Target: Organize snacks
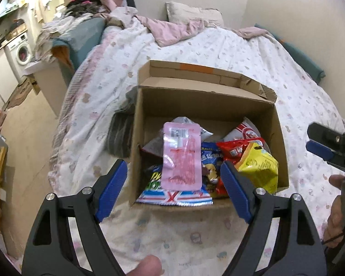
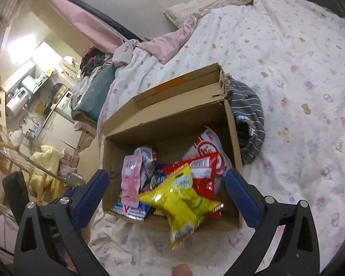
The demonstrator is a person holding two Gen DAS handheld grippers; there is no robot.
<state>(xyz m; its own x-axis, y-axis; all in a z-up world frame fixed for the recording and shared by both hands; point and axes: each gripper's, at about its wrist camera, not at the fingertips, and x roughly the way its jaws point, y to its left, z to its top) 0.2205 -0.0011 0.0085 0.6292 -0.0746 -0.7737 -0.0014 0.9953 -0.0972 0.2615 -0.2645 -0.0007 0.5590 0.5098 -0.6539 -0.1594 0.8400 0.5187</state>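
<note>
Room: bedroom, with a bed (image 1: 218, 53) under a pale printed sheet and a kitchen corner with a washing machine (image 1: 20, 50) off to one side.
Left fingers: left gripper (image 1: 173, 188) spread wide and holding nothing, hovering in front of the box; a pink packet (image 1: 181, 156) sits framed between the blue pads, not touched.
Right fingers: right gripper (image 2: 166, 199) likewise wide open and empty; a yellow bag (image 2: 181, 200) shows between its pads, blurred, its lower end hanging past the near wall of the box.
Snacks: all in the cardboard box (image 1: 280, 138) on the bed, heaped loosely, with a red bag (image 2: 202, 174) and a red-and-white bag (image 2: 207, 142) behind the yellow one.
Beside the box: striped grey cloth (image 2: 248, 119) lies against one side.
Risk: the yellow bag looks likely to tip out onto the sheet, since little of it seems supported.
Risk: the pink packet stands on end and may topple if the pile is nudged.
Risk: the soft mattress could let the box tilt under a push.
</note>
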